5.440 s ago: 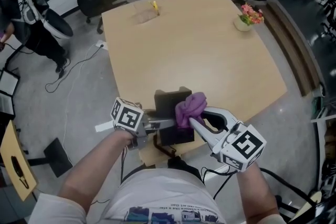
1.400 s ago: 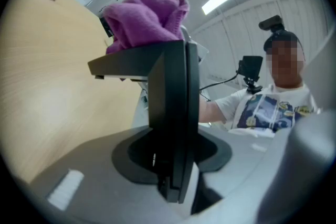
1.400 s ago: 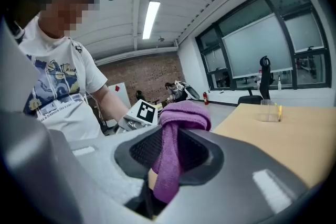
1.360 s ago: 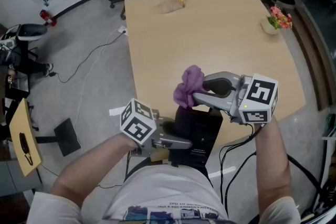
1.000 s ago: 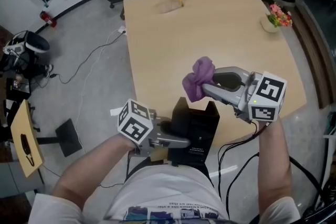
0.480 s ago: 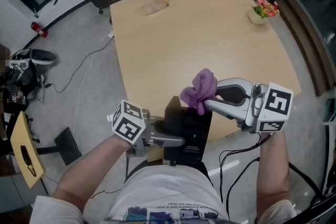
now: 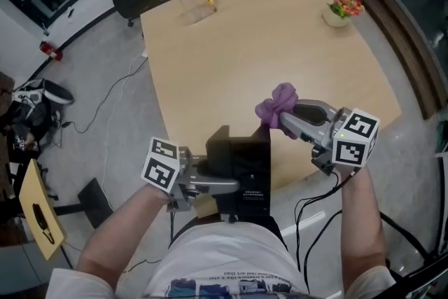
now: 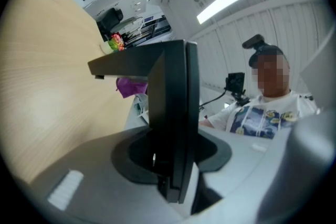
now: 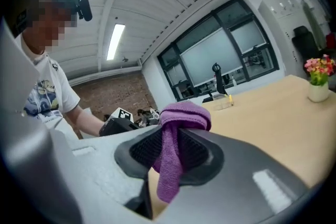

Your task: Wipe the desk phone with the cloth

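While the left hand-held gripper (image 7: 227, 185) clamps it, the desk phone (image 7: 245, 164) sits at the near edge of the table (image 7: 266, 38), broad face up, its length running away from the person. It is a hard, black, flat slab, thin where it stands edge-on between the jaws. Beyond its far right corner, the right hand-held gripper (image 7: 288, 119) pinches a soft, bunched purple cloth (image 7: 276, 105).

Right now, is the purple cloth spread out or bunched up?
Bunched up: the purple cloth sits wadded in a lump, pinched by the right hand-held gripper.
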`<state>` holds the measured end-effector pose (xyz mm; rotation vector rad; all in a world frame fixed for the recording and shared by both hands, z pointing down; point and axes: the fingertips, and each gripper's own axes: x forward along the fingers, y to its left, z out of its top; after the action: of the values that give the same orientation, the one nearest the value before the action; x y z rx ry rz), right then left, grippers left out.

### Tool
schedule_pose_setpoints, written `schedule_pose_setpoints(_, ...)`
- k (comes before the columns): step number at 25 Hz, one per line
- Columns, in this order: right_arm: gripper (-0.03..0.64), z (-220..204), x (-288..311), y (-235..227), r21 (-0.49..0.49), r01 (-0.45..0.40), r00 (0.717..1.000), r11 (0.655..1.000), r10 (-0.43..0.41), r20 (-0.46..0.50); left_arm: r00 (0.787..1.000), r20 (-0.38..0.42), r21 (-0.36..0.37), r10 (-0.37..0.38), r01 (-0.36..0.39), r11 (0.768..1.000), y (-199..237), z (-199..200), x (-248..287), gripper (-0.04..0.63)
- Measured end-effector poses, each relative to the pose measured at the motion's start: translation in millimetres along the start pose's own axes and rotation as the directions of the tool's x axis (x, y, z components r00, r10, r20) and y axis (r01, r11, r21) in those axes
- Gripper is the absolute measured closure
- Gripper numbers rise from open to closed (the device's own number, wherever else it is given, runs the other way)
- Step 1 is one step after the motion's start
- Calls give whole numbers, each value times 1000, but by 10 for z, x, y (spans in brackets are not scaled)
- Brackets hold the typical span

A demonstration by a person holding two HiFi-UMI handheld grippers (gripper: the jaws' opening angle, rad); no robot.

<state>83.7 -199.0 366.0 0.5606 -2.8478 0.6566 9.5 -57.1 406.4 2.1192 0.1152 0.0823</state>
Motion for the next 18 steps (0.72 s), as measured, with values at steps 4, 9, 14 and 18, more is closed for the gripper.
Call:
schedule_pose_setpoints(4, 525, 49, -97, 25, 115, 3, 996, 993, -13, 89, 992, 91, 5, -83, 83, 997, -10, 168, -158, 414)
schedule_pose_setpoints(9, 525, -13, -116, 279, 184, -64, 990, 981, 39, 135, 983, 88, 38, -162, 159, 987, 3, 309, -285, 416)
schedule_pose_setpoints(14, 525, -129, -104, 573, 230, -165, 978, 959, 129, 165, 982, 40, 34, -186, 185, 982, 40, 325, -280, 416)
schedule_pose_setpoints(18, 526, -284, -65, 859, 220, -255, 964, 942, 228, 138, 977, 45, 33, -208, 206, 978, 35, 339, -290, 416)
